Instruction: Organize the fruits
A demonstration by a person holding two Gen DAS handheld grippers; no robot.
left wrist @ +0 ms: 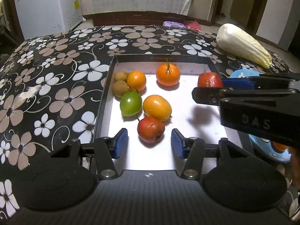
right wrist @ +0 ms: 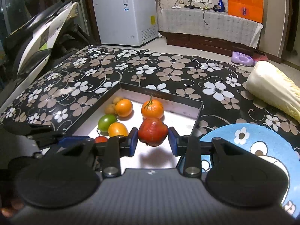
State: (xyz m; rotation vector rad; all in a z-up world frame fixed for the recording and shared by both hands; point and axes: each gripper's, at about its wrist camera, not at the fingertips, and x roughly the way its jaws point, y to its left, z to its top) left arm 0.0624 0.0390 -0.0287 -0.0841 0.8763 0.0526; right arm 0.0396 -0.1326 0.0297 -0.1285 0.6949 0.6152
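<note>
A black-rimmed tray (left wrist: 105, 93) with a white floor holds several fruits: a stemmed orange (left wrist: 168, 74), a smaller orange (left wrist: 136, 80), two brown fruits (left wrist: 120, 88), a green fruit (left wrist: 130, 103), a yellow-orange fruit (left wrist: 157, 107) and a red fruit (left wrist: 151, 130). My left gripper (left wrist: 149, 143) is open, its pads either side of that red fruit, not touching. My right gripper (right wrist: 153, 141) holds another red fruit (right wrist: 153, 132) above the tray's right part, a shadow below; a small gap shows at the right pad. It also shows in the left wrist view (left wrist: 210, 80).
A blue cartoon plate (right wrist: 249, 146) lies right of the tray (right wrist: 198, 110) and holds an orange fruit (left wrist: 280, 147). A napa cabbage (right wrist: 273, 88) lies at the table's far right. The flowered tablecloth (left wrist: 56, 78) spreads left of the tray. A freezer (right wrist: 125, 13) stands beyond.
</note>
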